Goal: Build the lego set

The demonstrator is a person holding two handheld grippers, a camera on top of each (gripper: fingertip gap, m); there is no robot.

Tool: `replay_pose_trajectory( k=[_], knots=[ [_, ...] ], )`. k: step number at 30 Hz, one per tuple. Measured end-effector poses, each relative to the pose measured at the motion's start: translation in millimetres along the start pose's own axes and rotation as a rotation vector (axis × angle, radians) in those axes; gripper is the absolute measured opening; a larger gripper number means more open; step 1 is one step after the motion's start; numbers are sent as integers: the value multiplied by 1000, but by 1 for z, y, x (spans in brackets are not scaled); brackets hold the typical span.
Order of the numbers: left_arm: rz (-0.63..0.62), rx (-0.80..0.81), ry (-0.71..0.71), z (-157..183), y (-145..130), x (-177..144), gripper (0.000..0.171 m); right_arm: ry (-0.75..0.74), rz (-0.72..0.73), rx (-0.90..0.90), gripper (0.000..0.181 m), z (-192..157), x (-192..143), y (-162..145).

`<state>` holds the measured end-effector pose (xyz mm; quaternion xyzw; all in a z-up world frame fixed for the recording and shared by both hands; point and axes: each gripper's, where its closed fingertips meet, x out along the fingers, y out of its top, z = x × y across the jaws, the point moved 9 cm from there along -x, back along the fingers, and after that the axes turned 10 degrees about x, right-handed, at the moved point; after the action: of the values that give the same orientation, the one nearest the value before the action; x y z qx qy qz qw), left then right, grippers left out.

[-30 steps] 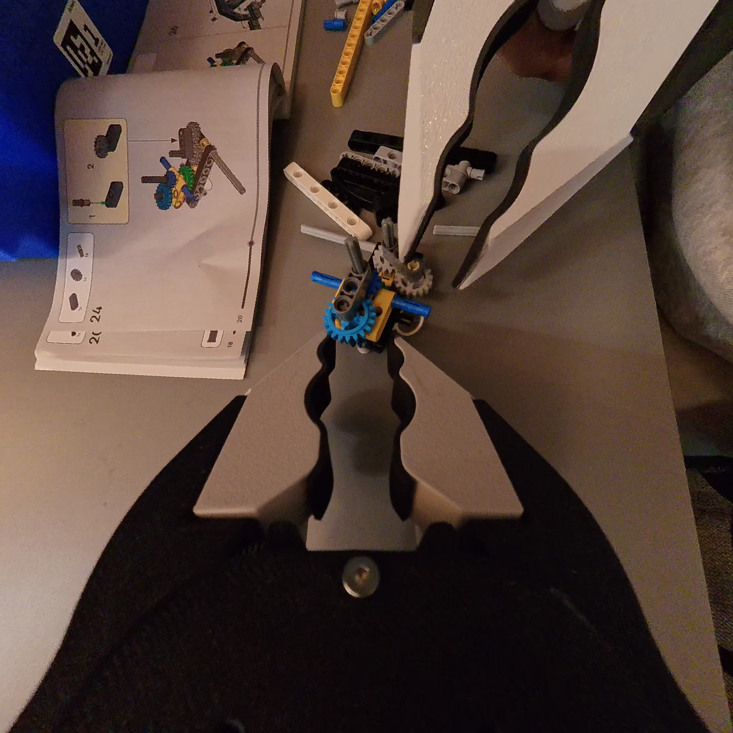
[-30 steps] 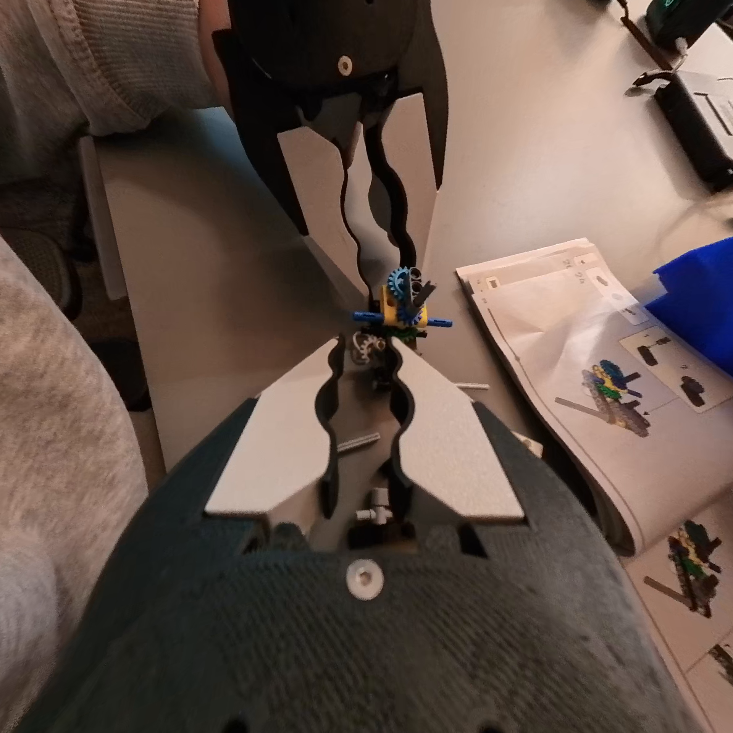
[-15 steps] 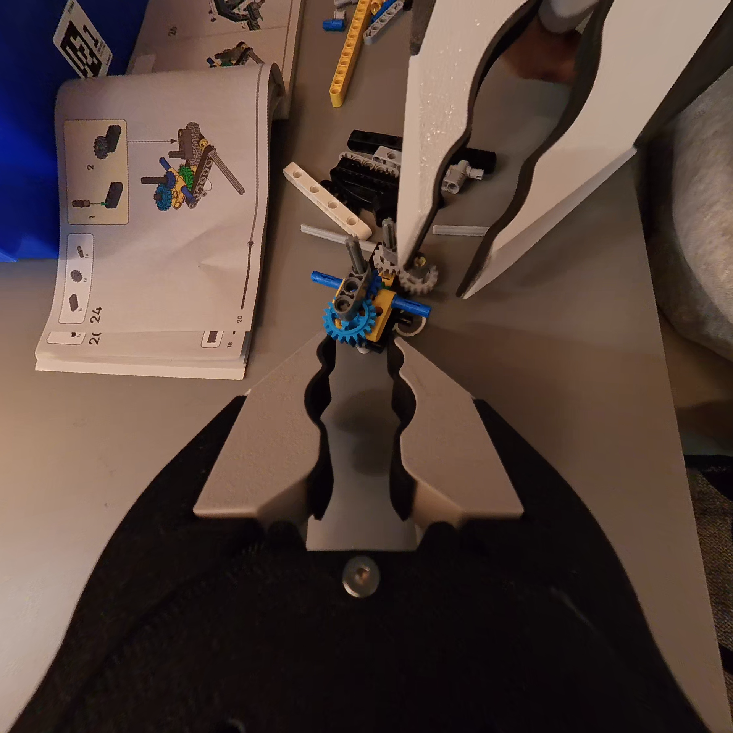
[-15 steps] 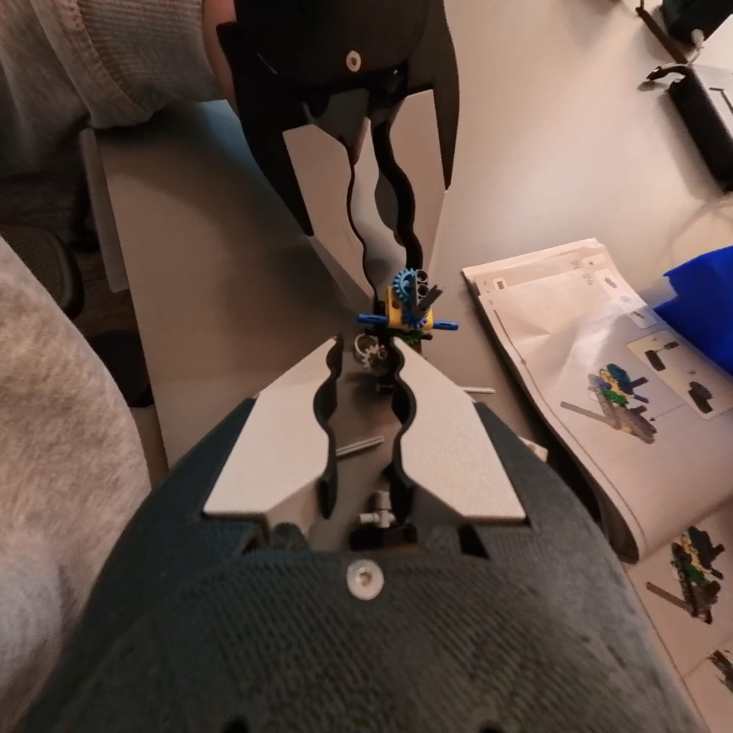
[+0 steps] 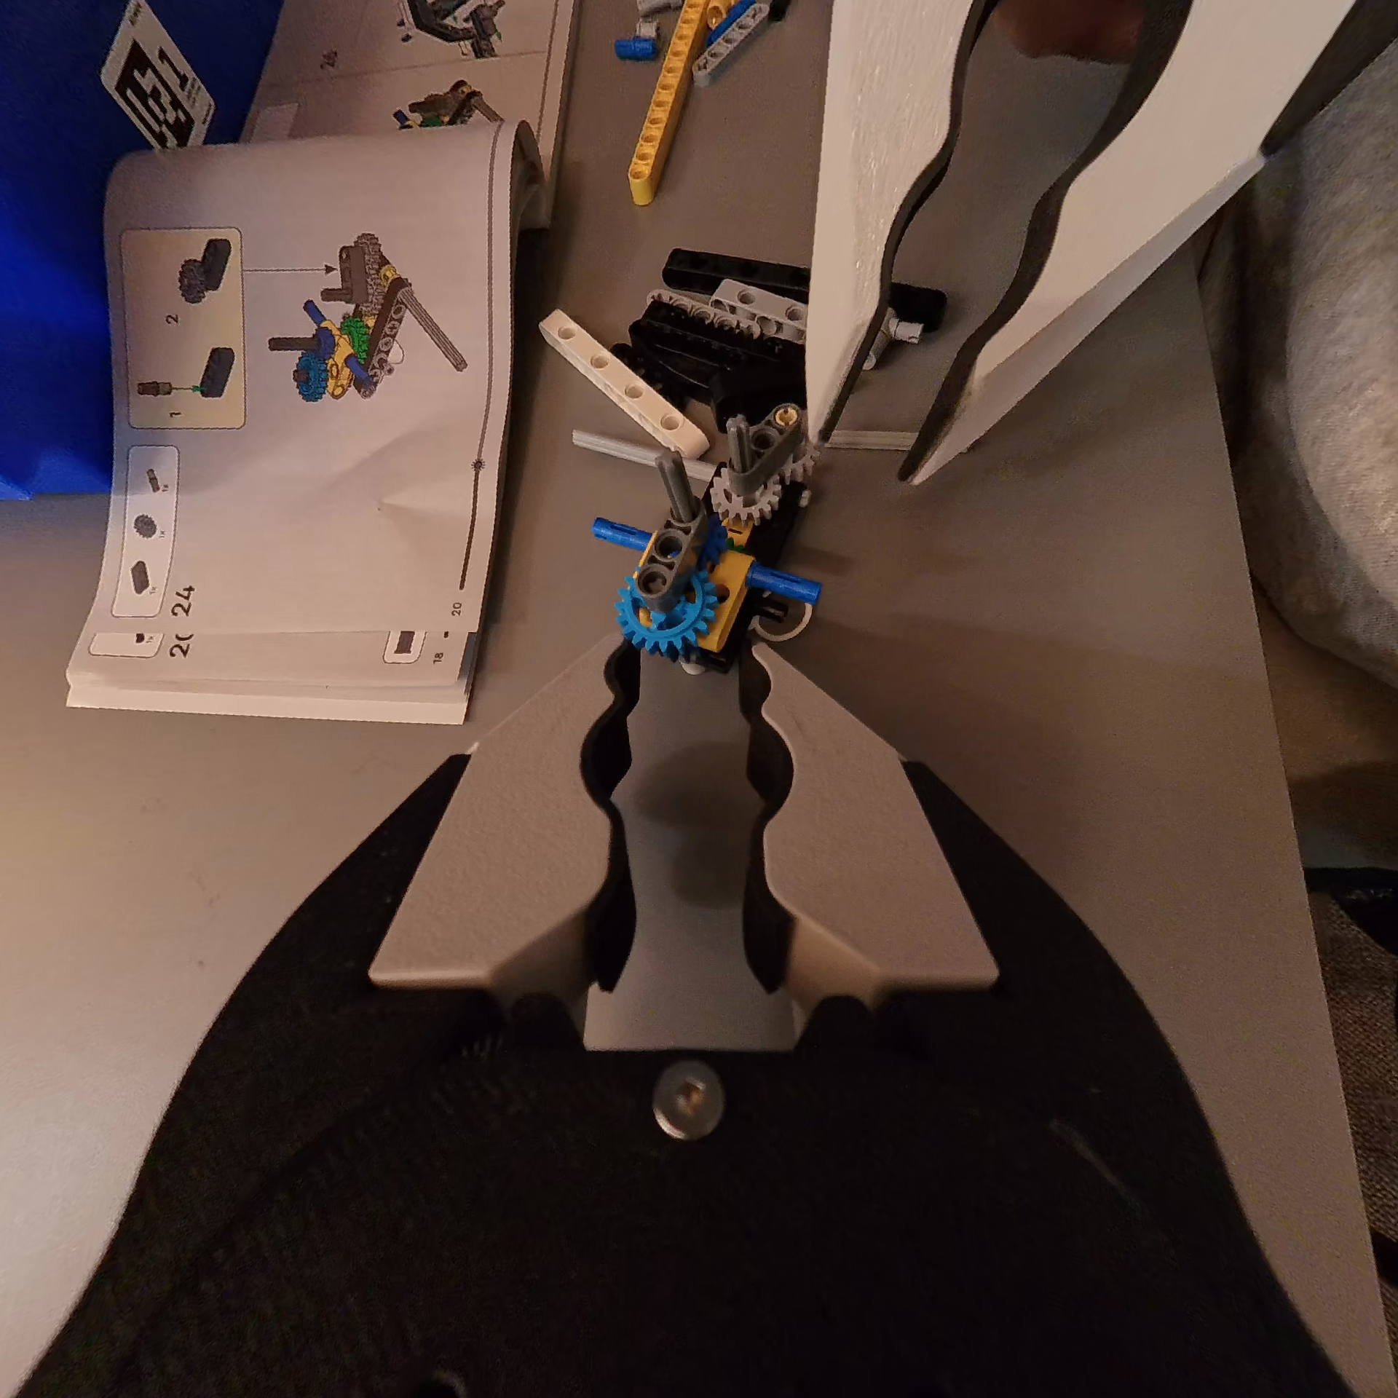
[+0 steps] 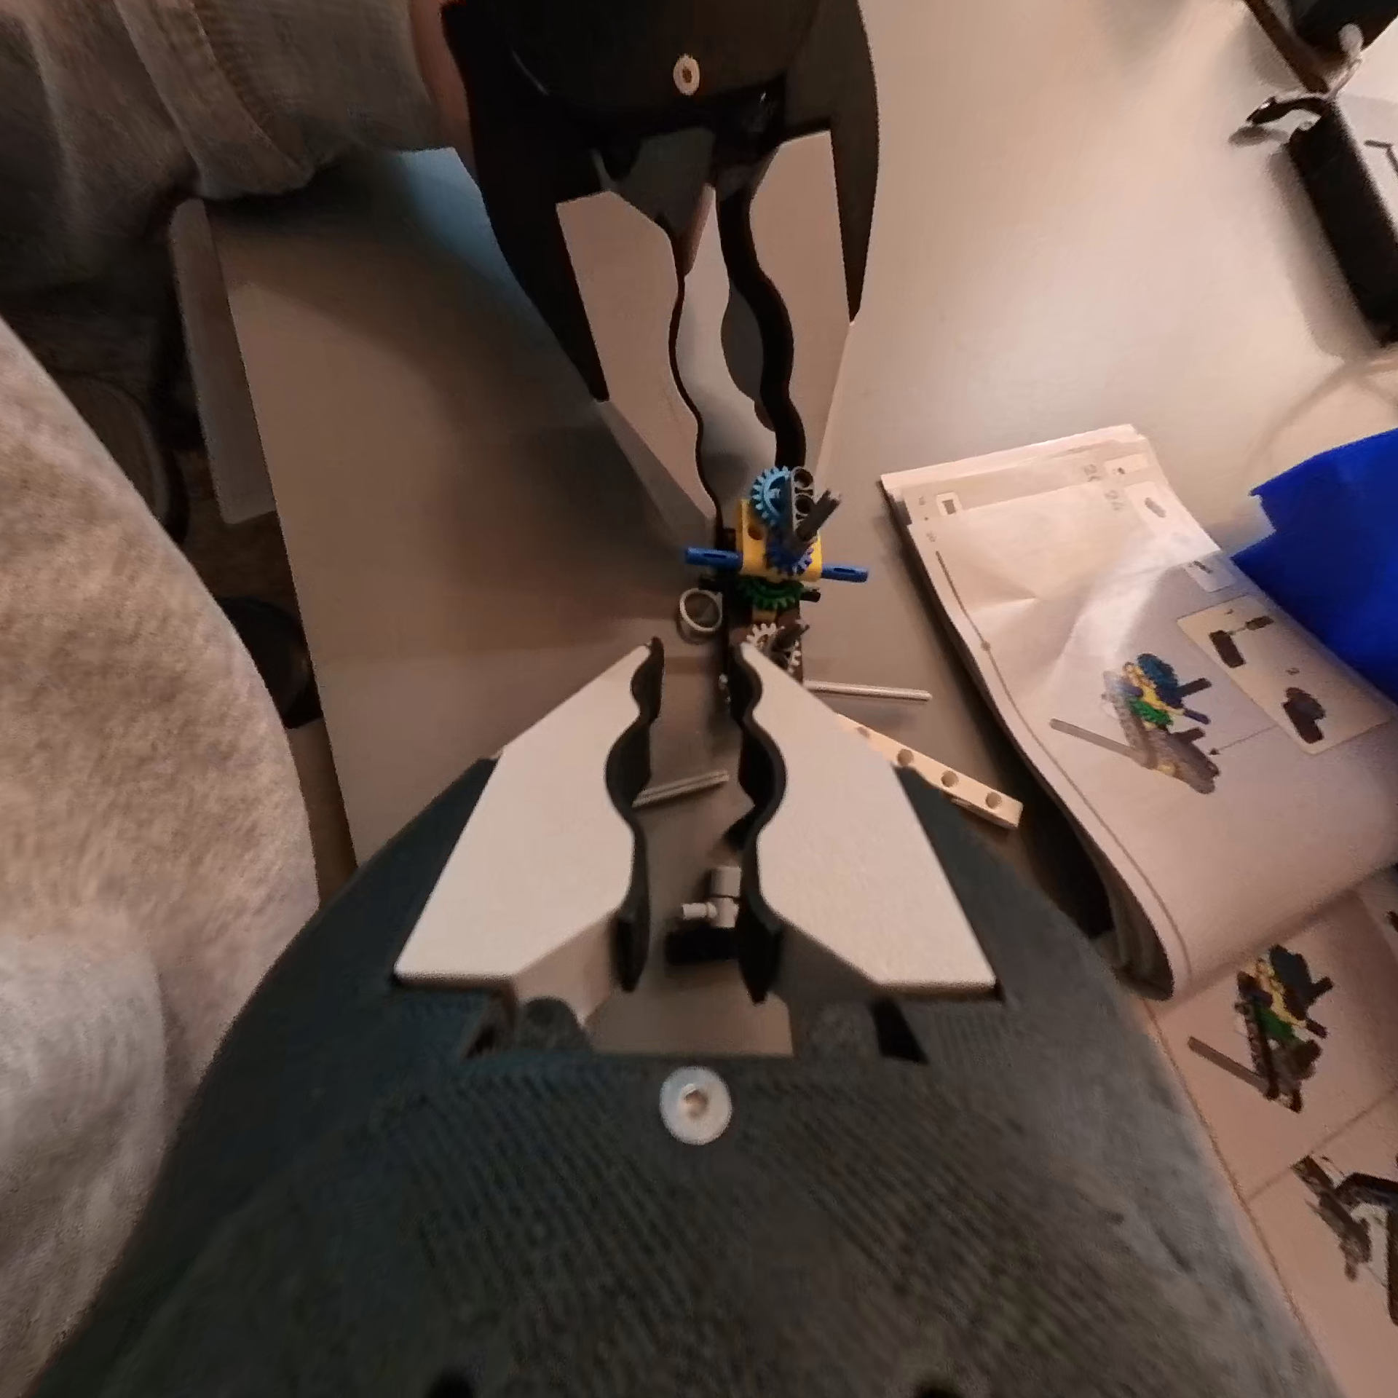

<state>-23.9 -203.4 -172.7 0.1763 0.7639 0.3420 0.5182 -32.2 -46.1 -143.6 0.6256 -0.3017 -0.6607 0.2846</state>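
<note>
A small lego assembly (image 5: 707, 598) of yellow block, blue axle, blue gear (image 5: 666, 613) and grey gears (image 5: 745, 495) stands on the grey table. My left gripper (image 5: 688, 654) is shut on its near black end. The right wrist view shows the assembly (image 6: 756, 541) from the other side, with a green gear. My right gripper (image 6: 700, 650) is open and empty. In the left wrist view, it (image 5: 866, 454) hangs over the far end, one fingertip beside the grey gears. A grey beam with a tan pin stands up there.
An open instruction booklet (image 5: 302, 424) lies left of the assembly. Behind it lie a white beam (image 5: 620, 382), black beams (image 5: 711, 333) and a yellow beam (image 5: 666, 98). Thin grey axles (image 6: 870, 692) and a small grey connector (image 6: 719, 900) lie under my right gripper. A person's grey sleeve (image 5: 1324, 378) is past the table edge. My right fingertips sit around 6 cm from my left ones.
My right gripper's fingertip has lifted off the grey gear and drawn back a little. The grey beam with the tan pin now shows upright. My left gripper keeps its hold.
</note>
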Motion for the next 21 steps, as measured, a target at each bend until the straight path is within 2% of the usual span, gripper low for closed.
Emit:
replay_pose_trajectory(
  k=[4, 10, 15, 21],
  knots=[
    [0, 1, 0, 0, 0, 0, 24, -30, 17, 9, 20, 4, -3, 0],
    [-1, 3, 1, 0, 0, 0, 24, -18, -9, 140, 33, 16, -1, -7],
    [-2, 3, 2, 0, 0, 0, 24, 52, -24, 190, 32, 14, 1, -11],
    [-2, 3, 2, 0, 0, 1, 24, 60, -14, 182, 31, 12, 1, -10]
  ],
)
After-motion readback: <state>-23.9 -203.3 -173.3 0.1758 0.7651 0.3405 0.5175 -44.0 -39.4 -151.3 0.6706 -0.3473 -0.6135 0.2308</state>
